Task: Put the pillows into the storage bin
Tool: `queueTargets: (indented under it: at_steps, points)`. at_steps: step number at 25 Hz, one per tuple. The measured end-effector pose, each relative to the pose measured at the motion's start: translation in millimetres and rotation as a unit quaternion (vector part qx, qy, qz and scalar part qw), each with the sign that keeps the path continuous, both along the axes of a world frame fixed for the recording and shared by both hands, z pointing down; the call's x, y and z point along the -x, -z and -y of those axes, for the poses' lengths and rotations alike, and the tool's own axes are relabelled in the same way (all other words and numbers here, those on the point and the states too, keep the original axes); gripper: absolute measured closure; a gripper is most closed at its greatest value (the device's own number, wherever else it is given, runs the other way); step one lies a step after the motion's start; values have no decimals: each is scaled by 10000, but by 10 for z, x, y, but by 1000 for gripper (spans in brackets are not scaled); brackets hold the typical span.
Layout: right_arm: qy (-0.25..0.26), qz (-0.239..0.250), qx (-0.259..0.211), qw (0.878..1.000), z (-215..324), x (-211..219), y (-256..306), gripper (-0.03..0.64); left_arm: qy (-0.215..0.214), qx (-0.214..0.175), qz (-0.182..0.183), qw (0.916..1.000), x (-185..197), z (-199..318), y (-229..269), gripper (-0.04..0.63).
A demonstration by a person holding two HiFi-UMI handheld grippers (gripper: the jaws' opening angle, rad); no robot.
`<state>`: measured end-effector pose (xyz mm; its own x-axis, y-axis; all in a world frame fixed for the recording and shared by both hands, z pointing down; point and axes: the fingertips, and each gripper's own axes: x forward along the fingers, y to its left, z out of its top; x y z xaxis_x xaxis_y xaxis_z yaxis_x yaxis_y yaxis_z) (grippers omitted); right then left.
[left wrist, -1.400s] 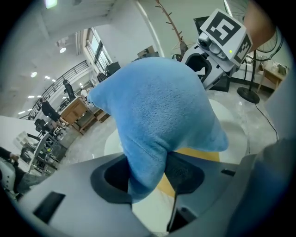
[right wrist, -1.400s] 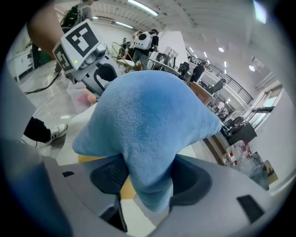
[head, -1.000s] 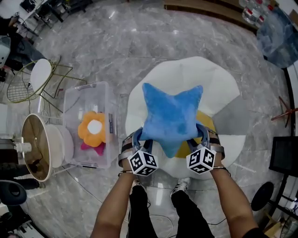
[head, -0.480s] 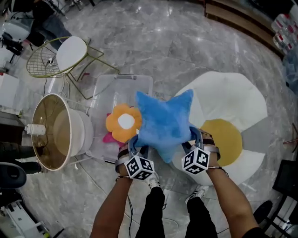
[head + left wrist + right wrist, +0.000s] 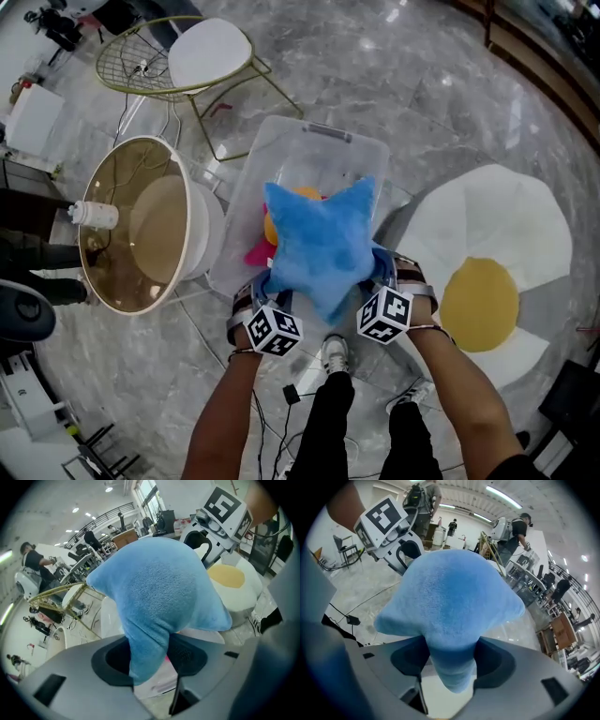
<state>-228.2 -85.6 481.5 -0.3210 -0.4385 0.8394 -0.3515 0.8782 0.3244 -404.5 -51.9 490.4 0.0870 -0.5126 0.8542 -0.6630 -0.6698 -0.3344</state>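
The blue star pillow (image 5: 322, 246) hangs over the near half of the clear storage bin (image 5: 323, 131), at 12 o'clock from the person's feet and not yet inside it. The left claw (image 5: 149, 654) is clamped on the star's 7 o'clock arm and the right claw (image 5: 452, 660) on its 5 o'clock arm. Each pinch squeezes the plush to a narrow neck.

I judge it light, soft and springy (nothing to break). Its short fleecy nap should grip rather than slip. The tapered arms are the natural handholds, since the fat middle looks too wide for a claw.

An orange flower pillow (image 5: 269, 230) lies in the bin, peeking out at the star's 9 o'clock. The bin's plastic walls look thin, smooth and stiff. A fried-egg-shaped cushion (image 5: 487, 220) sits on the marble floor (image 5: 422, 75) at 3 o'clock.
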Motion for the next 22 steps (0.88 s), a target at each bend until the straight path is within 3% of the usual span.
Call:
queueTargets:
  at_steps: [8,11,13,14,16,22]
  points:
    - [695,-289,359,9965,181,751,-337,291,497,419,-83,9979,733,-3,-349,351]
    - [1096,-637,415,9911,216,867,-580,261,528,515,41,9973,900,-11,-535,309]
    - [1402,-855,397,9856,236,890,-753,177,488,395,245,9977,996,-4,-613,271]
    - [1532,-894,366,9835,237,898,-804,73,485,308,315,9979,1028,-7,-621,268]
    - [1649,-790,295,9827,236,910,-825,18,507,236,313,9979,1052,-27,-616,265]
    - [1287,-83,306,9912,160,901,-541,18,610,114,179,9979,998,-31,-427,265]
